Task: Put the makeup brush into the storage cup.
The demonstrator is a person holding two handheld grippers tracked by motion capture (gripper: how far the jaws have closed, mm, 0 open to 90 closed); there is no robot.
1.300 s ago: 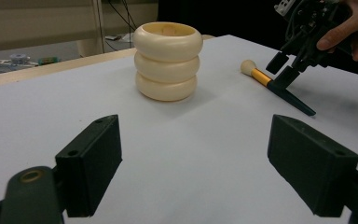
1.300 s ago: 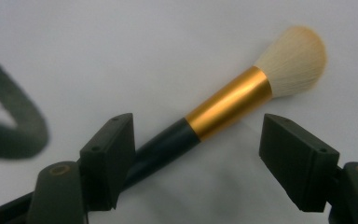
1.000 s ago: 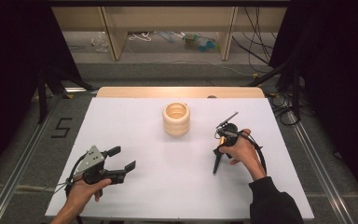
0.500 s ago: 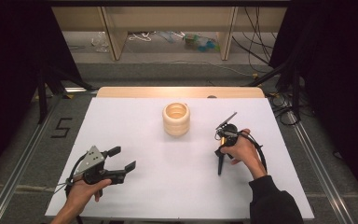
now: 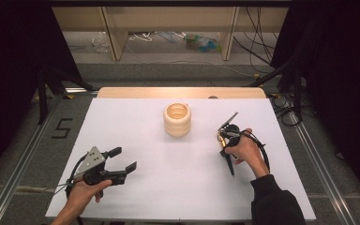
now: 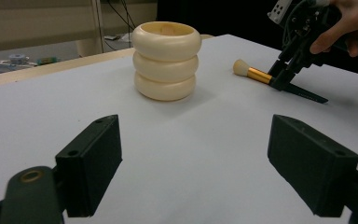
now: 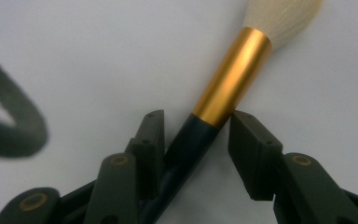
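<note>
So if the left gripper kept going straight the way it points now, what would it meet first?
Probably the cream-coloured holder of three stacked rings, which stands slightly left of centre ahead of the open left gripper. Bare white table lies between; depth is hard to judge.

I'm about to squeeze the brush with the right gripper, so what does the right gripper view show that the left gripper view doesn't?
Right gripper view: close up, the right gripper jaws, just closing, straddle the makeup brush at its dark handle below the gold ferrule; a sliver of gap shows at one pad.
Left gripper view: the cream three-ringed holder standing upright beyond the brush, the left gripper with wide-open jaws and nothing between them, and the brush lying flat.
Both: the brush and the white table.
</note>
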